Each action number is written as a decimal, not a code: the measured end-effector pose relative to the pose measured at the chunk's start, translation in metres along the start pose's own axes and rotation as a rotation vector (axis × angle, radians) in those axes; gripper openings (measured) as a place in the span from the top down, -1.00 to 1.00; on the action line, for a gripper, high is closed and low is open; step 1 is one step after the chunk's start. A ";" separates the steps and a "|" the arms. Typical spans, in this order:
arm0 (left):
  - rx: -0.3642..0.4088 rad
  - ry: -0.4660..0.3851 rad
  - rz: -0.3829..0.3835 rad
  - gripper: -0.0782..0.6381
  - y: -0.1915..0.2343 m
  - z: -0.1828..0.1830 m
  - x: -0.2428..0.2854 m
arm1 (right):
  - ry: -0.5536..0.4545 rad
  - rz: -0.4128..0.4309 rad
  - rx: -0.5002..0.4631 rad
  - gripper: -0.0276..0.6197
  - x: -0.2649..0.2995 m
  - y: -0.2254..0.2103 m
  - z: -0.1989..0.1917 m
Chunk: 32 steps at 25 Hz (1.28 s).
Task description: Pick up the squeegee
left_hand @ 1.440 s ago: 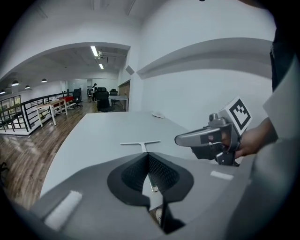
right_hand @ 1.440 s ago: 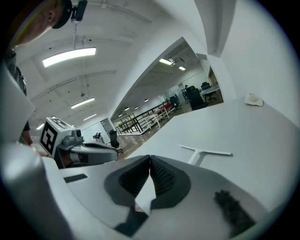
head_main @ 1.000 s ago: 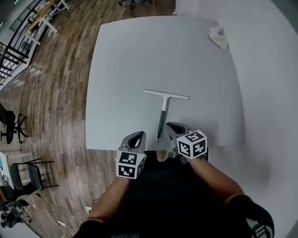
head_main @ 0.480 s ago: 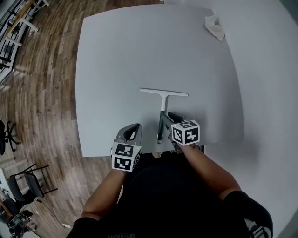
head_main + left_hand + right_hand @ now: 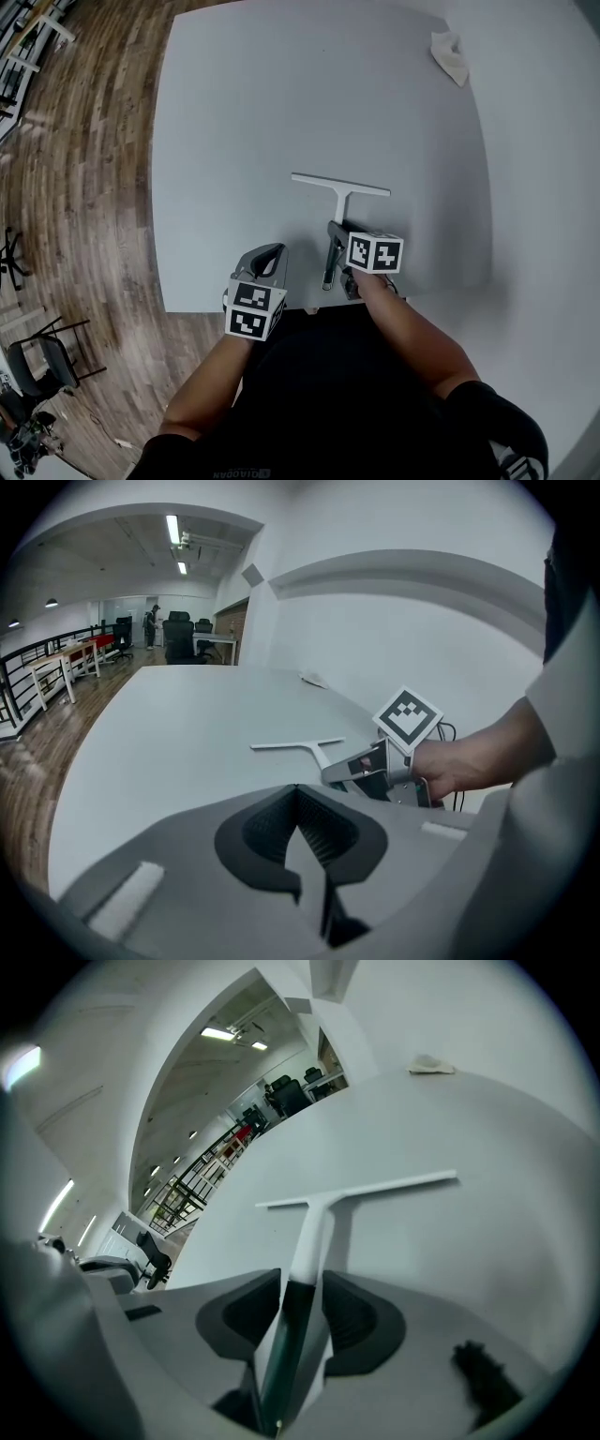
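A squeegee (image 5: 338,192) with a white blade and a dark green handle lies flat on the white table (image 5: 234,112), handle toward me. It also shows in the right gripper view (image 5: 314,1222) and the left gripper view (image 5: 300,747). My right gripper (image 5: 335,234) is low over the handle. Its jaws have just been opening, and the handle lies between the pads (image 5: 361,1312) without being pressed. In its own view the right gripper (image 5: 302,1283) straddles the handle's dark part. My left gripper (image 5: 272,253) hovers at the table's near edge, left of the handle, shut and empty (image 5: 298,794).
A crumpled white cloth (image 5: 452,54) lies at the table's far right corner. Wooden floor (image 5: 84,187) runs along the table's left side, with chairs and desks farther off. A white wall (image 5: 544,187) borders the right.
My right gripper has come down and forward from the table's near edge onto the squeegee handle, and its jaws have spread around it. The left gripper has sunk slightly toward the table edge.
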State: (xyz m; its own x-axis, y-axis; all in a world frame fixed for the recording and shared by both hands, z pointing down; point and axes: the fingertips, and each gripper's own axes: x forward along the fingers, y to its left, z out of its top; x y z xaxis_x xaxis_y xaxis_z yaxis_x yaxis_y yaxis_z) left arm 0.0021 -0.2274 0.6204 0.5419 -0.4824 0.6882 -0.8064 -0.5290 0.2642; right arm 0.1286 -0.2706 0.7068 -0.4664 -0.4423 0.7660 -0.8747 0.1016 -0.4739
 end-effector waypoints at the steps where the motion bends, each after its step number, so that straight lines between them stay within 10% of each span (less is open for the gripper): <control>1: -0.002 0.002 0.001 0.76 0.002 0.000 0.000 | 0.001 -0.004 0.005 0.50 0.003 0.000 0.000; 17: -0.037 -0.026 0.021 0.76 0.009 0.002 -0.011 | 0.047 -0.016 -0.036 0.51 0.012 -0.002 0.000; 32: -0.026 -0.107 0.081 0.76 -0.017 0.014 -0.029 | -0.081 0.184 -0.088 0.59 -0.036 0.033 0.020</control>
State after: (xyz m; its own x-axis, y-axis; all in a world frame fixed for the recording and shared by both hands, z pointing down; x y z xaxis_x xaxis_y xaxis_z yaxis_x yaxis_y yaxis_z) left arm 0.0034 -0.2138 0.5862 0.4956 -0.5950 0.6327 -0.8538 -0.4674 0.2293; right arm 0.1197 -0.2693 0.6545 -0.6100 -0.4787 0.6315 -0.7858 0.2630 -0.5597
